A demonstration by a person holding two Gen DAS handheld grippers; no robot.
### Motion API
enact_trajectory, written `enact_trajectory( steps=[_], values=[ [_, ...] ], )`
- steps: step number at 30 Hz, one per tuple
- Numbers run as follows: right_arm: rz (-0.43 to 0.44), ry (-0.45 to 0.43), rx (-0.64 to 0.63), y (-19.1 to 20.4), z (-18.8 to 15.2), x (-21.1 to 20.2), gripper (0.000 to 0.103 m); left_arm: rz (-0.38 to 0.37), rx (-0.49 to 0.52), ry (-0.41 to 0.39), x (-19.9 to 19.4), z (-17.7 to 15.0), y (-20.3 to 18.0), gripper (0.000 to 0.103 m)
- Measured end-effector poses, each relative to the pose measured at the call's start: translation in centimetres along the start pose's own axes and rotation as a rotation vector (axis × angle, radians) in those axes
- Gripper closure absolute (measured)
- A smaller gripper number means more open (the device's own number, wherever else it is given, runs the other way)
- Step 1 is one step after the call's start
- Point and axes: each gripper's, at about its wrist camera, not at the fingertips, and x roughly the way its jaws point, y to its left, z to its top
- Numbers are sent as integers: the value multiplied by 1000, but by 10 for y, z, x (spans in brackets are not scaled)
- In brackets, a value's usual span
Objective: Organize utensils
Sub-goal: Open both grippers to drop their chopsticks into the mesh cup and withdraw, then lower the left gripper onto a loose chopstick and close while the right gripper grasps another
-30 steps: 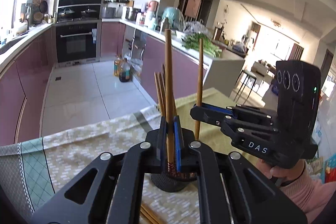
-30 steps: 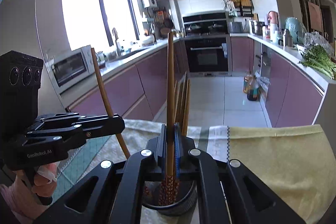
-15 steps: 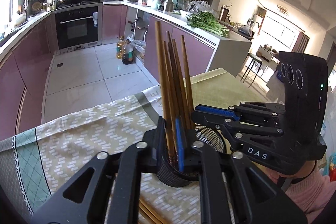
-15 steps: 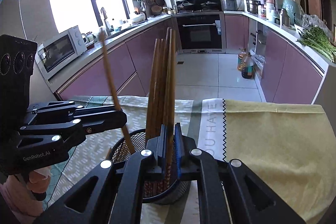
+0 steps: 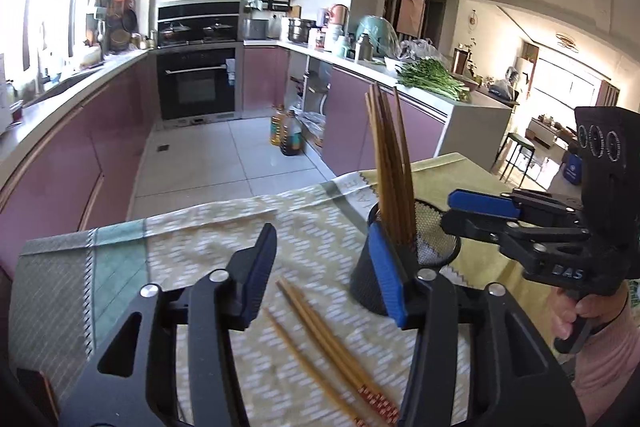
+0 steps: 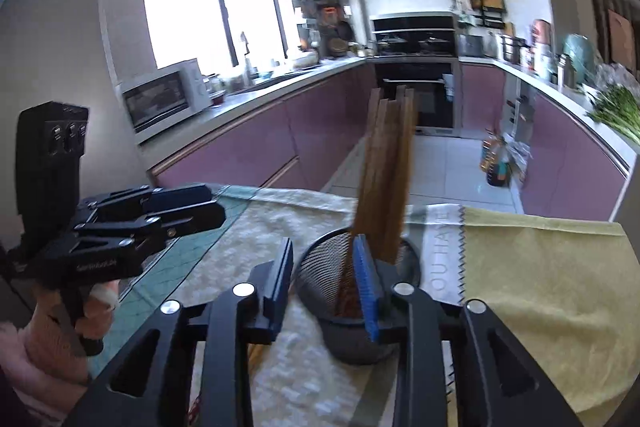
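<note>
A black mesh cup (image 5: pixel 434 239) stands on the cloth-covered table with several wooden chopsticks (image 5: pixel 390 167) upright in it; it also shows in the right wrist view (image 6: pixel 320 263), its chopsticks (image 6: pixel 386 183) blurred. My left gripper (image 5: pixel 324 267) is open and empty, just left of the cup, above three loose chopsticks (image 5: pixel 332 339) lying on the cloth. My right gripper (image 6: pixel 326 279) is open and empty, right at the cup's near rim. In the left wrist view the right gripper (image 5: pixel 486 209) reaches toward the cup from the right.
Patterned green and yellow cloths (image 5: pixel 224 239) cover the table, whose far edge drops to the kitchen floor (image 5: pixel 224 163). Purple cabinets and an oven (image 5: pixel 196 83) lie beyond. The left gripper (image 6: pixel 188 211) shows at the left of the right wrist view.
Both grippers have opened and let go of their chopsticks, which now stand in the cup. The left gripper has drawn back to the left, off the cup.
</note>
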Motion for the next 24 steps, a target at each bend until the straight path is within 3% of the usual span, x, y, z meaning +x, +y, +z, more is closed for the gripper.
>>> enact_trajectory(
  steps=[10,16,24],
  values=[
    [93,165,-19,36,-43,36,71,56,-85,119,-11,-64,27,50],
    [78,236,2,40,-61,53,71,52,-140,184,-2,-92,33,50],
    [61,293,28,38,-73,64,72,63,-128,262,15,-106,20,50]
  ],
)
